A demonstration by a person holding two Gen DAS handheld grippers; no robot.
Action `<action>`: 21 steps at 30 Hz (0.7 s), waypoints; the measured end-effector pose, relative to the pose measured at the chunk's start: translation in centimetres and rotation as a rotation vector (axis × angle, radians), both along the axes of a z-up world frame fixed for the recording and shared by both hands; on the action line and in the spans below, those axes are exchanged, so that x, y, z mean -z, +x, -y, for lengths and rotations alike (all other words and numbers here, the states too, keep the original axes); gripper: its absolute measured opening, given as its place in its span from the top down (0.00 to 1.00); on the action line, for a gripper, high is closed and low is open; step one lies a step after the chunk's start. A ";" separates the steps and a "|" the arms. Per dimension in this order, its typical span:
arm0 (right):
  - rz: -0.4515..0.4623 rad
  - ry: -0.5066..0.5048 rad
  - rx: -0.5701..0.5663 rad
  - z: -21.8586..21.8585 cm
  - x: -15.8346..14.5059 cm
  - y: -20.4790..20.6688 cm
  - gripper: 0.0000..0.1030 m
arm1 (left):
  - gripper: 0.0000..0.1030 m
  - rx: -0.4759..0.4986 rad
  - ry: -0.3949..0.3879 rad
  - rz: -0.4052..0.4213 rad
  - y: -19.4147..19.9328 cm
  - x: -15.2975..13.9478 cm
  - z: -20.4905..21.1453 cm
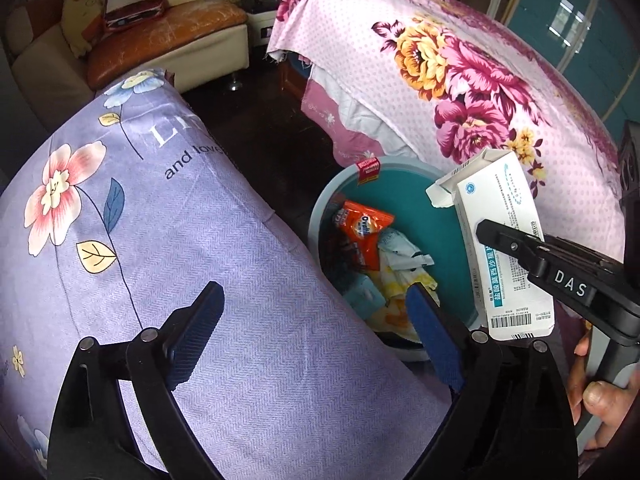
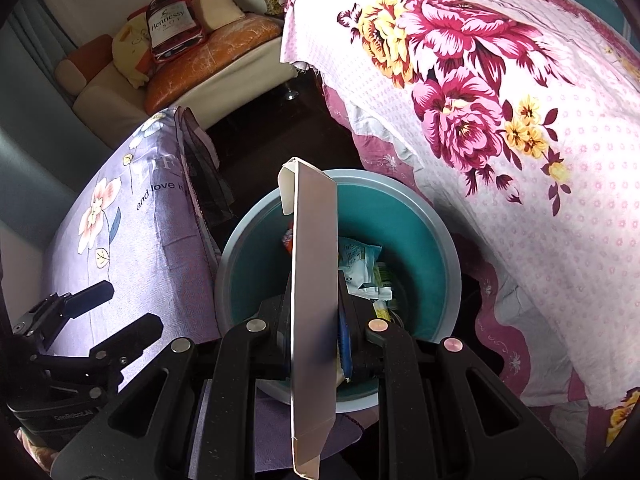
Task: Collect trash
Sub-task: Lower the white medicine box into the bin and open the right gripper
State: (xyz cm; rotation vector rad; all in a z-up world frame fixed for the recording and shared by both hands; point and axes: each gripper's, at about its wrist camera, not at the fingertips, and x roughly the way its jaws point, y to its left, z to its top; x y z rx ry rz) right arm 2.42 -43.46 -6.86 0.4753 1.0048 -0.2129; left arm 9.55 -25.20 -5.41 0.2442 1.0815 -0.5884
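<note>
Grippers sat nearest to us, one in each hand. Our left gripper [image 1: 316, 336] stood with its blue-padded fingers [image 1: 434, 340] spread wide and nothing between them; it hung over the near edge of the purple flowered cloth [image 1: 168, 240] and the near rim of the bin. Our right gripper [image 2: 314, 320] was clamped tight on a white medicine box [image 2: 314, 280], pinching it around its middle so that the box stood on edge, its open flap pointing away from us. From the left wrist view we saw the same box [image 1: 508, 248] on the right, with blue print and a barcode at its near end, held just above the right rim of the bin, and part of a hand [image 1: 600, 396] below it on the handle.

Just beyond the fingers sat the teal bin [image 2: 424, 240] with its pale rim, on the dark floor between the two draped pieces of furniture. Inside it lay an orange snack wrapper [image 1: 364, 228], a crumpled white and blue packet [image 2: 358, 264] and some yellow paper [image 1: 400, 280]. A small red label [image 1: 368, 170] hung on the far rim.

To the right rose the pink cloth with magenta and yellow flowers [image 2: 500, 120]. Far off on the left stood a sofa [image 1: 168, 36] with orange cushions, and on it a red bag [image 2: 172, 24] with a bottle printed on it.
</note>
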 end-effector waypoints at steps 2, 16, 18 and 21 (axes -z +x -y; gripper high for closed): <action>-0.007 -0.006 -0.006 -0.3 0.0 0.3 0.84 | 0.10 -0.015 -0.010 0.010 0.2 -0.3 -0.6; -0.043 -0.046 -0.043 -2.4 0.1 2.2 0.84 | 0.10 -0.090 -0.021 0.011 1.5 0.2 -4.1; -0.050 -0.049 -0.045 -2.6 0.1 2.4 0.84 | 0.10 -0.098 -0.021 0.011 1.6 0.3 -4.4; -0.059 -0.057 -0.052 -2.8 0.1 2.7 0.83 | 0.10 -0.110 -0.023 0.008 1.8 0.4 -4.9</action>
